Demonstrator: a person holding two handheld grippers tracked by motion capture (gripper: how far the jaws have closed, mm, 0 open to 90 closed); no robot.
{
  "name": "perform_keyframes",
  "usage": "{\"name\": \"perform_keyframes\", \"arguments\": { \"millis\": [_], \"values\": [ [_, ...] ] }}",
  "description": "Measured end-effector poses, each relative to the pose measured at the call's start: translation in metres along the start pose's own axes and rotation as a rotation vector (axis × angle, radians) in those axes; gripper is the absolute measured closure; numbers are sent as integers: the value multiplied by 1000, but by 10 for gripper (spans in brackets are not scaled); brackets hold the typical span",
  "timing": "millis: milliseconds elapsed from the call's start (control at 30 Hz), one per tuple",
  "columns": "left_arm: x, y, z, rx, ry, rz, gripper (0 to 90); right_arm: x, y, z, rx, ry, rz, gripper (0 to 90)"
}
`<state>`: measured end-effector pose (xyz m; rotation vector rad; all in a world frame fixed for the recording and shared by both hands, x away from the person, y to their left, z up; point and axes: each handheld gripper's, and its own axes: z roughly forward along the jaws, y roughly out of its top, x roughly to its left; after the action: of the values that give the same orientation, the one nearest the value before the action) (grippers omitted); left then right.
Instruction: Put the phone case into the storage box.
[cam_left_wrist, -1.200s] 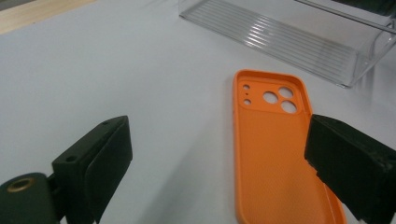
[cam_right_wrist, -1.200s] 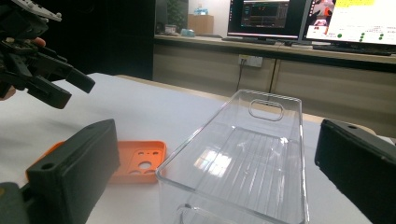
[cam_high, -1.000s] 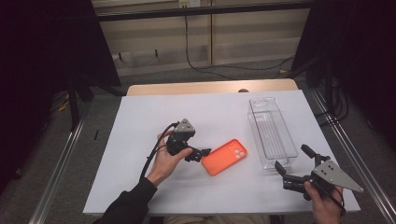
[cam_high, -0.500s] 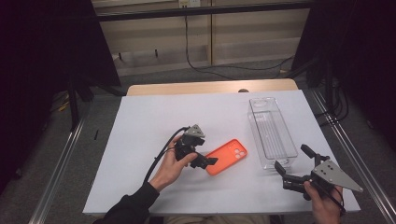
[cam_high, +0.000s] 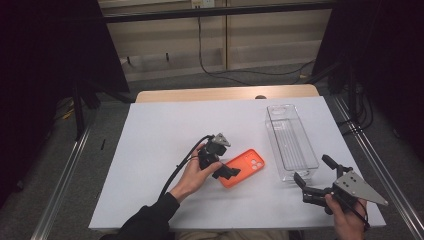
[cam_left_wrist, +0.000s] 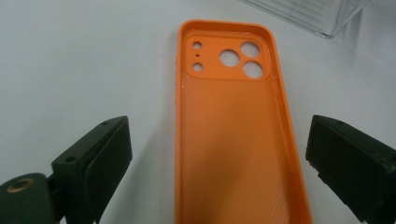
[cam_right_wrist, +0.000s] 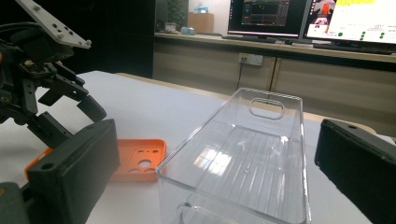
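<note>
Jaws of my left gripper (cam_high: 231, 173) are standing open, straddling the near end of the orange phone case (cam_left_wrist: 233, 130), whose long axis is running straight ahead between them on the surface (cam_high: 165, 130). My right gripper (cam_high: 316, 177), also open, is waiting farther off, facing the clear bin (cam_right_wrist: 243, 158).

I count one orange silicone phone case (cam_high: 243, 167) at the middle of the frame, lying hollow side up, with three large round camera holes in it. There is one clear plastic rectangular bin (cam_high: 291, 142) right of centre. I hold two black tongs, one left (cam_high: 226, 172), one lower right (cam_high: 315, 176).
</note>
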<state>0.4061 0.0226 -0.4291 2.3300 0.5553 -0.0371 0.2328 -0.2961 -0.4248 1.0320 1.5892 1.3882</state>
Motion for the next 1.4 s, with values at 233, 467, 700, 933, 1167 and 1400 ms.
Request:
{"name": "perform_keyframes", "arguments": {
  "millis": [233, 467, 700, 933, 1167, 1400],
  "values": [
    [-3, 6, 15, 61, 0, 17, 61, 0, 0, 0, 2, -2, 1, 0],
    [-7, 11, 26, 98, -20, 46, 66, 0, 0, 0, 1, -4, 0, 0],
    [-7, 14, 34, 142, -12, 72, 56, 0, -1, 0, 3, -2, -2, 0],
    [-10, 19, 38, 184, 9, 105, 51, -1, -1, 1, 5, -1, -5, 0],
    [-17, 20, 43, 201, 48, 141, 31, 0, -1, 1, 9, 0, -6, 0],
    [-18, 20, 44, 212, 60, 163, 33, 0, -1, 1, 8, -2, -6, 0]
  ]
}}
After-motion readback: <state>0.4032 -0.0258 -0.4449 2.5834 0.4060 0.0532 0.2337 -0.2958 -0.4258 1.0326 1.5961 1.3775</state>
